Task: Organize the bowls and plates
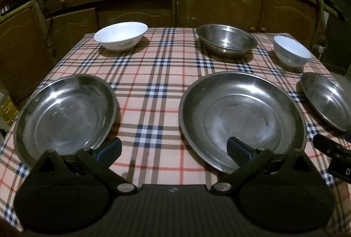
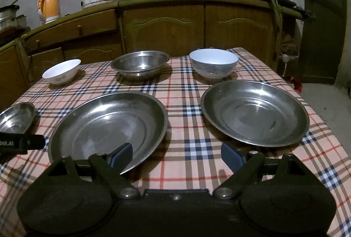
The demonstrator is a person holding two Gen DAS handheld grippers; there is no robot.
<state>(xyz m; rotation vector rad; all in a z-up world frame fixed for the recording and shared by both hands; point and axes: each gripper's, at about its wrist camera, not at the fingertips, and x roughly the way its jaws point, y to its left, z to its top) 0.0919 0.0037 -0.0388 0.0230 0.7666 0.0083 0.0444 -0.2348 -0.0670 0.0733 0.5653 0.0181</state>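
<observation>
On the checked tabletop [image 1: 153, 74], both tongs hover spread wide, gripping nothing.

Left tongs [image 1: 174, 147] sit between the left steel plate [image 1: 65, 114] and the middle steel plate [image 1: 241, 118]; right tongs [image 2: 176, 154] sit between that middle plate and the right steel plate [image 2: 254, 111]. Behind stand a white bowl [image 1: 120, 36], a steel bowl [image 1: 226, 40] and a small bowl [image 2: 214, 65], all well apart.

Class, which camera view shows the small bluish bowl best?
The right wrist view: the small bluish bowl sits whole near mid-frame, rim and outer wall clear. The left wrist view shows it smaller, near the right edge, distorted by the fisheye.
</observation>
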